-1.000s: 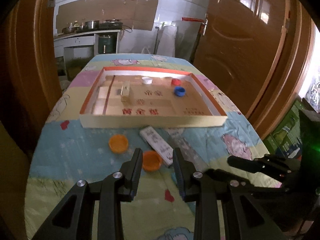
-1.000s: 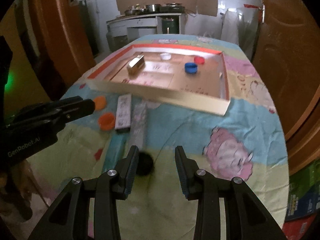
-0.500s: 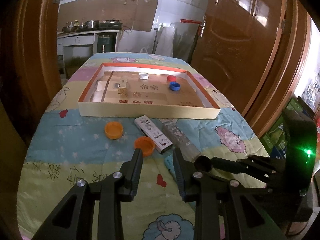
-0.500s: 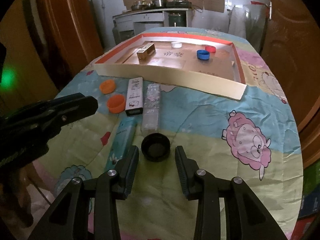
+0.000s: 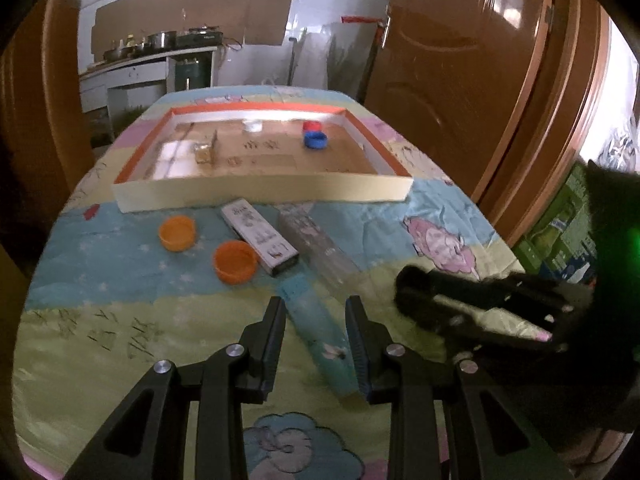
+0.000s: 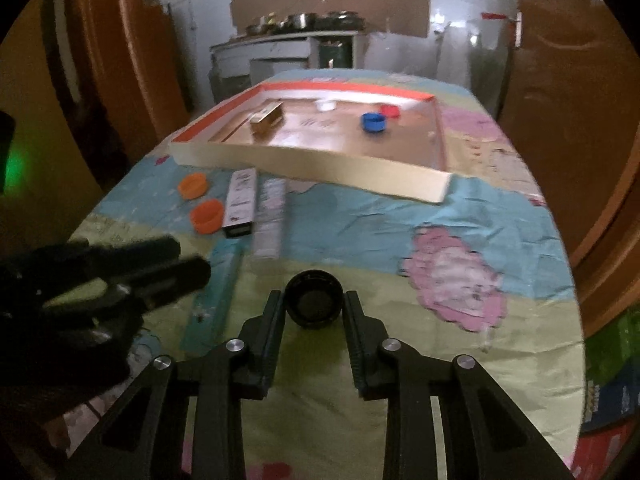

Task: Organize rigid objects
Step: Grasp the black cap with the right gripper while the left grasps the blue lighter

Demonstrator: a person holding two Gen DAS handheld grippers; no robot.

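Note:
A shallow cardboard tray (image 5: 264,196) (image 6: 320,168) with an orange rim holds a blue cap (image 5: 315,140), a red cap (image 5: 311,125), a white cap (image 5: 253,125) and a small box (image 5: 205,152). On the cloth lie two orange caps (image 5: 176,233) (image 5: 235,261), a white box (image 5: 260,236), a clear box (image 5: 316,240) and a teal box (image 5: 320,332). My left gripper (image 5: 316,312) is open, its jaws either side of the teal box. My right gripper (image 6: 314,308) is around a black cap (image 6: 314,299), fingers touching its sides.
The table has a cartoon-print cloth (image 6: 460,280). Wooden doors (image 5: 460,60) stand to the right and left. A counter with pots (image 5: 152,46) is at the back. Green cartons (image 5: 560,232) sit on the floor at the right.
My right gripper moved forward onto the black cap and closed in on it. My left gripper drew back and shifted right, from the orange cap to over the teal box.

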